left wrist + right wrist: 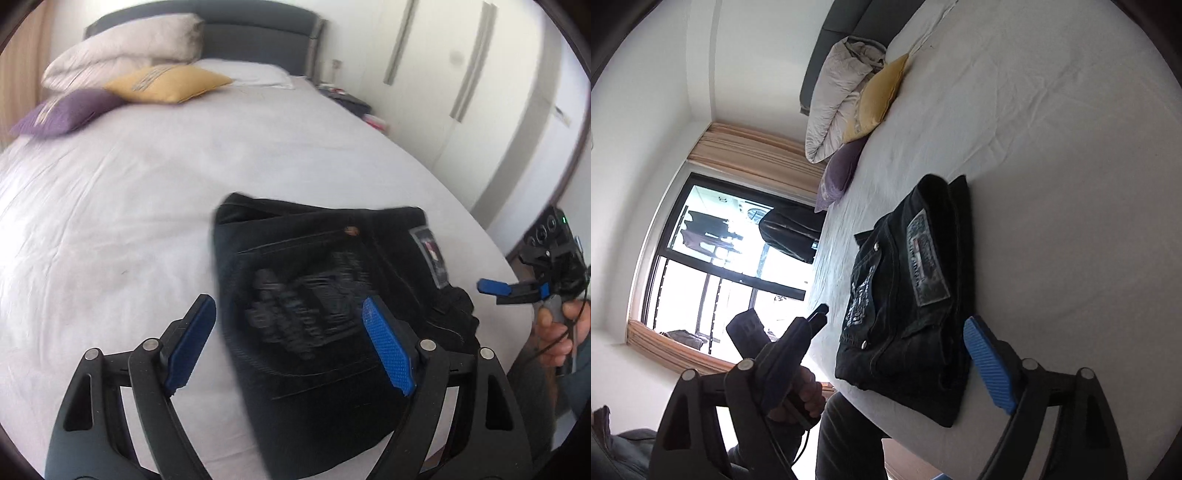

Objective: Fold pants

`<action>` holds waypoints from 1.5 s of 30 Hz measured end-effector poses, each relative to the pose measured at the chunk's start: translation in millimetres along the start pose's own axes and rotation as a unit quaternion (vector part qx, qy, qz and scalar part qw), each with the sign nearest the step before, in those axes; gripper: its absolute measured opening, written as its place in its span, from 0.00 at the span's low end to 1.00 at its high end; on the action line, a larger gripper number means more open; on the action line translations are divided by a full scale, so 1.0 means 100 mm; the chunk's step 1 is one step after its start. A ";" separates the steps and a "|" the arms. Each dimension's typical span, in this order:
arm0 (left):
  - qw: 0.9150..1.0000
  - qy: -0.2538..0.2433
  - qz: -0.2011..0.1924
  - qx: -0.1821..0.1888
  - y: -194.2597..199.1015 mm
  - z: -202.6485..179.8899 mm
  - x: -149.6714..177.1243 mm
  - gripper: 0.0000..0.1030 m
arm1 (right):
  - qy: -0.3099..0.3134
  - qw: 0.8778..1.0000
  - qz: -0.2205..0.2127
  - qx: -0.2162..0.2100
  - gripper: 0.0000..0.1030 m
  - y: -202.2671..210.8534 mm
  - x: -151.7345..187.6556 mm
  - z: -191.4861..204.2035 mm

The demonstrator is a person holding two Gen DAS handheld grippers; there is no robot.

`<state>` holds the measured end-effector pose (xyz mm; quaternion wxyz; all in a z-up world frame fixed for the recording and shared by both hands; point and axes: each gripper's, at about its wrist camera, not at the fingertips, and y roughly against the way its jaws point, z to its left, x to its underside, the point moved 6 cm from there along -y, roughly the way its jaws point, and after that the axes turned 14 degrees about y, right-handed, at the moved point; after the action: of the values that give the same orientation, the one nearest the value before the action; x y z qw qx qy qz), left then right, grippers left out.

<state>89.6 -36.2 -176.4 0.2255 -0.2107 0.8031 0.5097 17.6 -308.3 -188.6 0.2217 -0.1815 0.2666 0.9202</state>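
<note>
The folded pair of black denim pants (332,295) is lying flat as a compact rectangle on the white bed sheet (129,221), close to the near edge of the mattress, with its embroidered back pocket and grey-and-red waistband patch (927,258) facing up. The left gripper (291,343), black-framed with 2 blue textured pads, is hovering just above the pants with its jaws spread wide; 1 pad is sitting over the bare sheet to the left of the fabric and the other over the dark cloth, and neither is pressing on anything. The right gripper (897,354) is also standing wide apart and empty, pointing at the pants from the side, with its visible blue pad near the corner of the folded bundle; in the left wrist view it is showing at the right edge, held by a hand (557,332) off the bed's side. Toward the dark grey padded headboard (258,40) a bundled pale duvet (122,51), a yellow square cushion (166,83) and a purple cushion (62,112) are resting, well apart from the pants. In the right wrist view a large window (720,266) is glowing behind a person's hand (801,395)
</note>
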 end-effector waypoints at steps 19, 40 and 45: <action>0.982 0.055 0.172 0.052 -0.72 0.22 -0.05 0.83 | 0.002 0.990 0.132 0.053 0.78 -0.92 -0.25 -0.30; 0.995 0.027 0.096 0.032 -0.36 -0.24 -0.34 0.15 | 0.186 0.960 0.090 0.188 0.21 -0.73 -0.40 0.44; 0.998 0.020 0.054 0.038 -0.20 -0.38 -0.73 0.15 | 0.215 0.956 0.059 0.190 0.20 -0.62 -0.76 0.64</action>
<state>154.5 -70.9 -134.0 0.1889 -0.1683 0.8366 0.4859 98.2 -248.3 -129.0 0.1351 -0.3133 0.4878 0.8035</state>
